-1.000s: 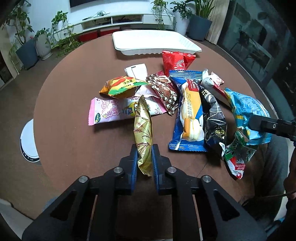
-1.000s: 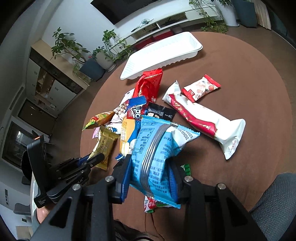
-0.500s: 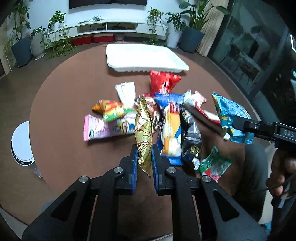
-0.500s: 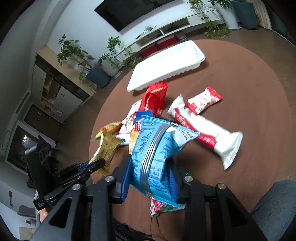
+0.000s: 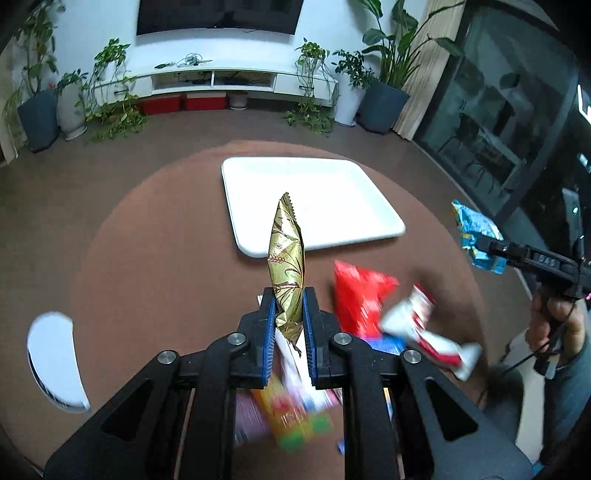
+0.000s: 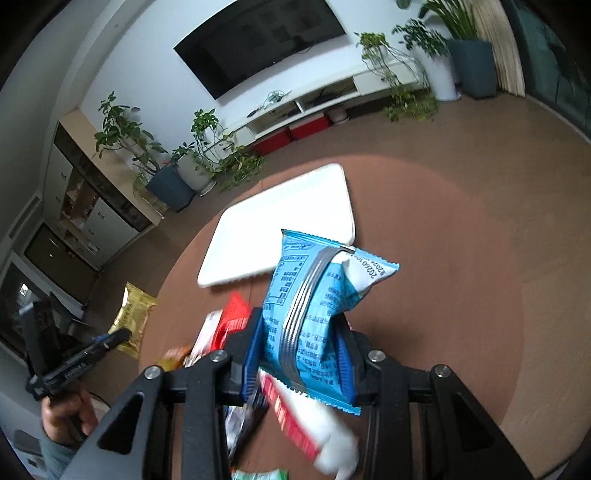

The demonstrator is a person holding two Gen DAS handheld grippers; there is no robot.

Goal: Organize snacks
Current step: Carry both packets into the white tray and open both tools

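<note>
room: living room with a wall-mounted tv [image 5: 216,16], a low white media shelf [image 5: 214,79] and potted plants [image 6: 463,55] along the wall.
surface: round brown table [image 5: 155,258]; a white tray [image 5: 306,199] lies empty on its far half.
left wrist view only: a red packet [image 5: 356,295] and a red-and-white packet [image 5: 424,328] lie blurred just right of the jaws; a white curved object [image 5: 51,362] sits beside the table at lower left.
right wrist view only: a cabinet [image 6: 85,206] along the left wall; a long white-and-red packet [image 6: 314,424] and a green packet edge [image 6: 258,474] lie under the jaws, blurred.
left gripper [image 5: 290,325]: clamped together on the lower end of a gold snack packet [image 5: 286,266], which stands upright above the table, its tip overlapping the tray's near edge in this view.
right gripper [image 6: 299,363]: jaws part-way apart, pressed on both sides of a blue snack bag [image 6: 314,306], held upright clear of the table.
obstruction: each held packet blocks the middle of its own camera; the snack pile is mostly hidden behind the gripper bodies.
hand pose: both tools point downward toward the tray; a hand [image 5: 557,328] grips the right tool's handle, a hand [image 6: 66,413] grips the left.
</note>
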